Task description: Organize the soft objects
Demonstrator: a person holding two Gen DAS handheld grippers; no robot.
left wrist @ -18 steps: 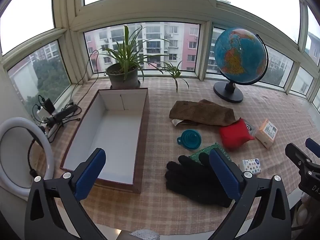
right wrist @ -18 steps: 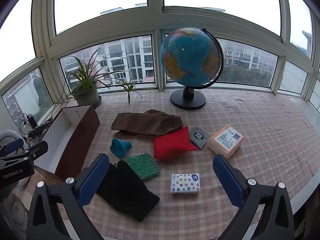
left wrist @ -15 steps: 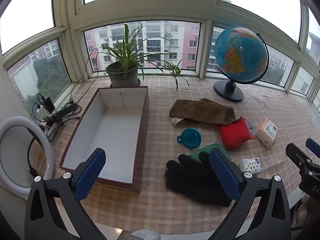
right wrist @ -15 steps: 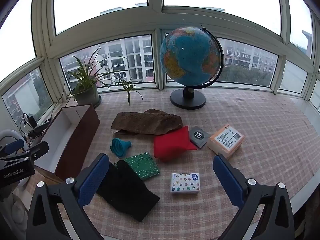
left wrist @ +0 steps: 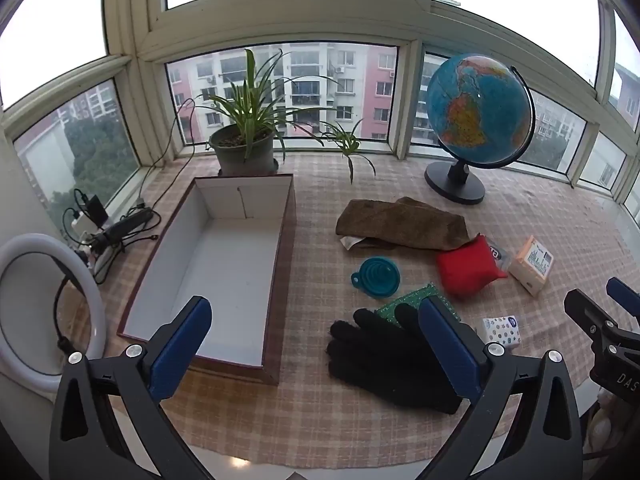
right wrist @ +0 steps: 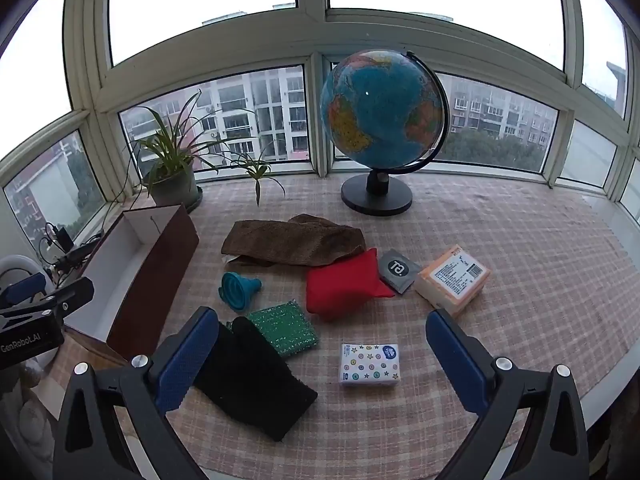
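Note:
A black glove (left wrist: 384, 360) (right wrist: 252, 380) lies near the front edge of the checked cloth. Behind it are a green sponge cloth (right wrist: 284, 326) (left wrist: 416, 300), a red beanbag (right wrist: 340, 284) (left wrist: 466, 270) and a brown towel (right wrist: 292, 242) (left wrist: 404, 224). An empty brown box with a white inside (left wrist: 224, 268) (right wrist: 152, 280) stands to the left. My left gripper (left wrist: 316, 344) is open and empty, held above the box's near right corner and the glove. My right gripper (right wrist: 320, 356) is open and empty above the glove and a small tissue pack (right wrist: 369, 363).
A teal funnel (right wrist: 238, 290), a grey sachet (right wrist: 398, 270) and an orange-white packet (right wrist: 452, 280) lie among the soft things. A globe (right wrist: 380, 120) and a potted plant (left wrist: 244, 144) stand at the back. A ring light (left wrist: 44, 312) and cables (left wrist: 116, 228) sit left.

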